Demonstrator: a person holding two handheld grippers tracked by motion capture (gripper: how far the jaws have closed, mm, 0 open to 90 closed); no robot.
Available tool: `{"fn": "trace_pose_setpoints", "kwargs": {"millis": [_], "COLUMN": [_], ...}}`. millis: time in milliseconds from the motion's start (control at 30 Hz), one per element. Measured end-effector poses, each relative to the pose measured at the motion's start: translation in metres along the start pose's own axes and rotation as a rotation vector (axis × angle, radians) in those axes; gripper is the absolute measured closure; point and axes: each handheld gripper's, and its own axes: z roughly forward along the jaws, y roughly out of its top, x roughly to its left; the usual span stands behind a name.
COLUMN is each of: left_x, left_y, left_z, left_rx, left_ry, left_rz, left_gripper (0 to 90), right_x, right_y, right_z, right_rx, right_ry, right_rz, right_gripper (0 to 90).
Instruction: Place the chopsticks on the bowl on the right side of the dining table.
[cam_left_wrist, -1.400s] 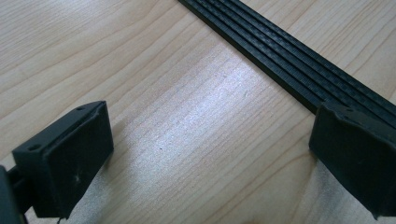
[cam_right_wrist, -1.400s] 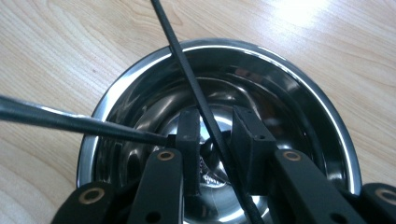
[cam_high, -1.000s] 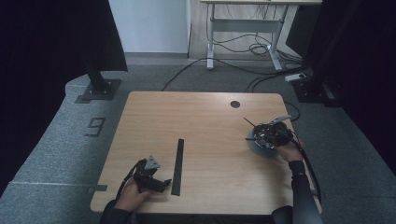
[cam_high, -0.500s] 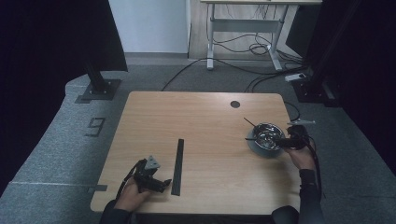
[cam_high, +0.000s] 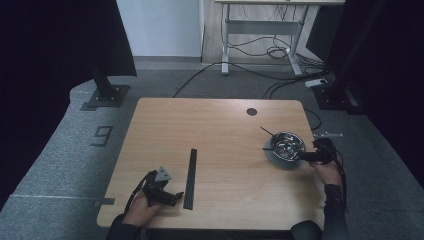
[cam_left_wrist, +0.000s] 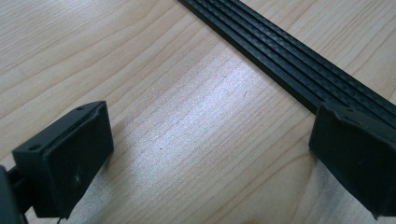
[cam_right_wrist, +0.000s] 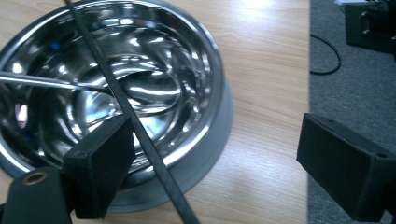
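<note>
- Table (cam_high: 215, 125): light wood, seen from the high view; a round dark hole (cam_high: 251, 111) is noted near its far edge
- Left gripper (cam_high: 175, 196): held low at the near left of the table, resting on or just above the wood, jaws pointed toward the strip; the grey plate (cam_high: 162, 174) is seen on top
- In the left gripper view the jaws are seen spread wide, with bare wood between them; nothing is pinched
- Strip (cam_high: 190, 171): a long flat black ribbed strip, laid flat on the table just right of the left gripper, running from near to far; in the left gripper view (cam_left_wrist: 289, 65) it is seen crossing behind the one jaw, whether touching it cannot be told
- Bowl (cam_high: 286, 145): shiny steel, set upright at the right side of the table, well apart from the strip; a grey base ring is seen under it
- Rod (cam_right_wrist: 135, 126): a thin black stick laid across the bowl, its near end passing over the rim beside one jaw; a thin metal piece (cam_right_wrist: 42, 80) is also seen inside the bowl
- Right gripper (cam_high: 306, 156): held at the right table edge, just beside the bowl
- Its jaws have just been opening and are seen spread wide; the bowl's rim lies partly between them, not pressed by the pads
</note>
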Motion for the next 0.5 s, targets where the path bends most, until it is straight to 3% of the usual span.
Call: {"fn": "trace_pose_setpoints", "kwargs": {"millis": [500], "left_x": [0.0], "left_y": [0.0], "left_z": [0.0], "left_rx": [0.0], "left_ry": [0.0], "left_rz": [0.0], "left_gripper": [0.0], "right_x": [-0.023], "right_y": [0.001], "right_z": [0.002], "right_rx": [-0.038], "right_ry": [-0.056], "right_rz": [0.064], "right_gripper": [12.7]}}
